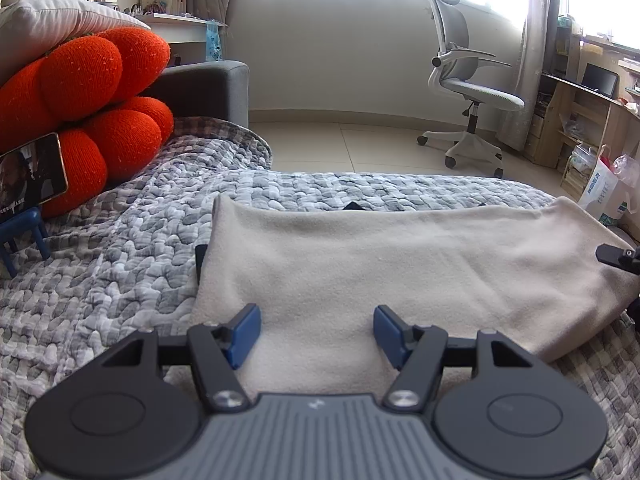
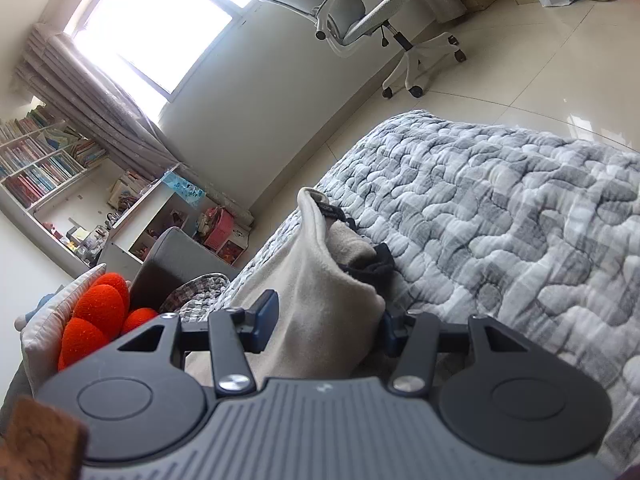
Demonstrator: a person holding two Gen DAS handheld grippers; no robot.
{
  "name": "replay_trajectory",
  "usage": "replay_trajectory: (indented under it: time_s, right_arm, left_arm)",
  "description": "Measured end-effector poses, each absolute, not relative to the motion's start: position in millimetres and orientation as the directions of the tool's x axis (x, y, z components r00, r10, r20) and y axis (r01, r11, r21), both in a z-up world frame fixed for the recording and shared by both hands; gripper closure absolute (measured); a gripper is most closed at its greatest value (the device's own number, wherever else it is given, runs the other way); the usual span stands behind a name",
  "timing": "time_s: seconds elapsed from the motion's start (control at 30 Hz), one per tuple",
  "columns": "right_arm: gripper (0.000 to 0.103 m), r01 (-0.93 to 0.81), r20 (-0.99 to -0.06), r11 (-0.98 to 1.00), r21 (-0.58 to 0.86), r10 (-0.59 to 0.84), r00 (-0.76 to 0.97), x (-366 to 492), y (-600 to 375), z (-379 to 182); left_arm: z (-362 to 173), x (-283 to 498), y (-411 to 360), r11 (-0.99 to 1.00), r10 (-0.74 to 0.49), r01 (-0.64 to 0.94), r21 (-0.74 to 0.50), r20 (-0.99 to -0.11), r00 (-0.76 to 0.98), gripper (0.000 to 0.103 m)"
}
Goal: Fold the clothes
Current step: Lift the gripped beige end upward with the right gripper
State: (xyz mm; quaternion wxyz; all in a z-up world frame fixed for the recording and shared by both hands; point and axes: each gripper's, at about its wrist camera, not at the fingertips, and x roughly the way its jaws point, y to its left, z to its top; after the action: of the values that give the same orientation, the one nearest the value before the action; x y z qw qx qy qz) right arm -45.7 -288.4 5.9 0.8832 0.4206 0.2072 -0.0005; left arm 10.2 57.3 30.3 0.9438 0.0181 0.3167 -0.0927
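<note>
My left claw (image 1: 317,330) hangs released over the near edge of the folded beige garment (image 1: 400,264), its two blue pads (image 1: 244,334) standing apart with only flat fabric under the gap. My right claw (image 2: 328,326) is at the garment's end; the cloth (image 2: 320,300) bulges up between its spread jaws. One pad (image 2: 266,322) stands clear of the fabric, the other is mostly hidden behind the bulge — I read it as let go, not clamped. No earlier view, so I keep to that.

The garment lies lengthwise on the quilted grey bedspread (image 1: 120,248), near the bed's foot edge, one piece only, with a bit of dark trim (image 2: 370,266) showing at its open end. In the left view the right claw's tip (image 1: 618,258) shows at the garment's right end.

Toward the bed's left side: one orange lobed cushion (image 1: 100,92), a pale pillow (image 1: 48,20) stacked on it, and one phone (image 1: 34,174) on a small blue stand (image 1: 24,240). On the floor beyond, one white office chair (image 1: 468,92). By the desk at the right, a white bag (image 1: 602,196) — contents not readable. A bookcase (image 2: 40,160) holds rows of books.
</note>
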Motion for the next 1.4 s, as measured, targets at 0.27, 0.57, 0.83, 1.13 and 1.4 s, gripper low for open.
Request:
replay_trajectory:
  time_s: [0.27, 0.57, 0.83, 1.13, 1.4]
  right_arm:
    - [0.050, 0.143, -0.330, 0.668, 0.730, 0.162, 0.930, -48.0, -286.0, 12.2]
    - [0.073, 0.159, -0.324, 0.686, 0.710, 0.118, 0.939, -49.9, -280.8, 16.4]
    - [0.074, 0.141, -0.311, 0.765, 0.628, 0.080, 0.947, -48.4, -264.0, 30.9]
    - [0.075, -0.011, -0.194, 0.896, 0.444, 0.108, 0.975, -51.5, -225.6, 72.8]
    - [0.076, -0.032, -0.175, 0.876, 0.482, 0.132, 0.976, -45.3, -224.2, 75.7]
  left_arm:
    - [30.3, 10.4, 56.9, 0.982, -0.165, 0.186, -0.027, -0.601, 0.782, 0.039]
    - [30.5, 10.1, 57.5, 0.982, -0.165, 0.187, -0.026, -0.601, 0.782, 0.039]
    - [32.1, 9.4, 55.6, 0.982, -0.161, 0.187, -0.019, -0.601, 0.783, 0.039]
    - [36.1, 11.1, 51.8, 0.982, -0.170, 0.185, -0.036, -0.597, 0.784, 0.039]
    - [49.4, 5.8, 12.8, 0.964, -0.222, 0.268, -0.006, -0.576, 0.787, 0.038]
